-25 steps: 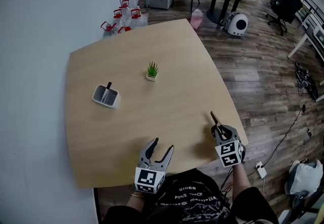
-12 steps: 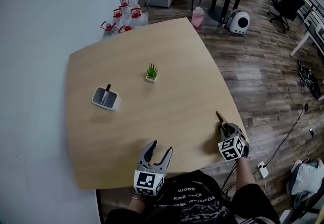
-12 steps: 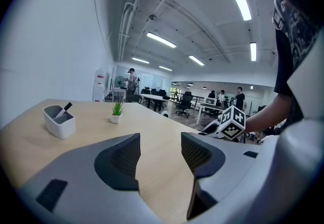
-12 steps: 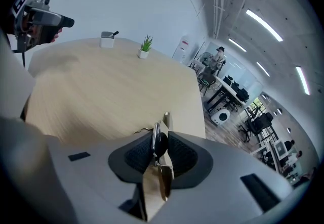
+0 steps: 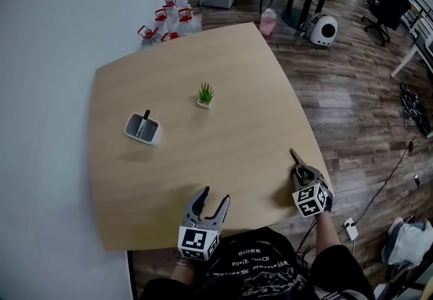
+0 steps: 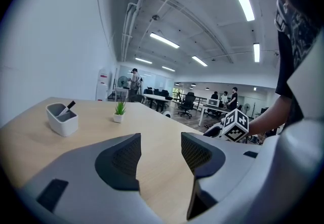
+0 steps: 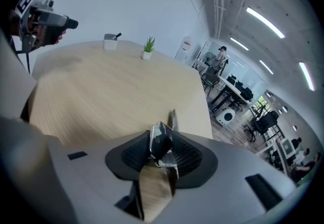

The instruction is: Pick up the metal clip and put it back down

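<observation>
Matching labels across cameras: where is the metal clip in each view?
Head view: metal clip low right, by the right edge of the table.
Left gripper view: not made out.
Right gripper view: lower centre.
Shared landmark: small potted plant.

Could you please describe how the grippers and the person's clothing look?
The left tongs and right tongs are grey with black textured pads, each bearing a black-and-white marker cube. The right's have just been opening, clip between them. Shirt: black, pale print.
</observation>
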The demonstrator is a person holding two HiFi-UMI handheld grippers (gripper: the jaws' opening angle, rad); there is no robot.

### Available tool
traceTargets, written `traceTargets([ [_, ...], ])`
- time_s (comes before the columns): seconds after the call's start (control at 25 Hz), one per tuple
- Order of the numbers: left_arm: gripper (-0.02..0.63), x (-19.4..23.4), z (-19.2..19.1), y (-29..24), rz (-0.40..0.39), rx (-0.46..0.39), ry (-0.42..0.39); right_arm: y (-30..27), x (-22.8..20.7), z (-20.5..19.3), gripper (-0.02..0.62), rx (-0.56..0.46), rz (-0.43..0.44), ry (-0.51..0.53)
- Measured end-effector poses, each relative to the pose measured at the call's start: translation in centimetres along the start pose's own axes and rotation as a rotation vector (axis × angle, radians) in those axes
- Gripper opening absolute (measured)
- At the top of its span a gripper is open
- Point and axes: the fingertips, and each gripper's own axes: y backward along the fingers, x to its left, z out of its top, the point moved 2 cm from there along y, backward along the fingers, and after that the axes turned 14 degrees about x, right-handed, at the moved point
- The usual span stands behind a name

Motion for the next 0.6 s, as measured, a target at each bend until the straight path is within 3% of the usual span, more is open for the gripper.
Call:
traceTargets([
  [0.2, 0.252, 0.2, 0.0, 0.3, 0.01, -0.002, 0.009, 0.9, -0.1, 0.6, 0.27, -0.048, 0.072, -0.086],
  [0.6, 0.252, -0.3, 0.3, 1.0, -0.018, -0.032, -0.006, 6.5, 0.4, 2.7, 0.287, -0.227, 0.135, -0.275],
])
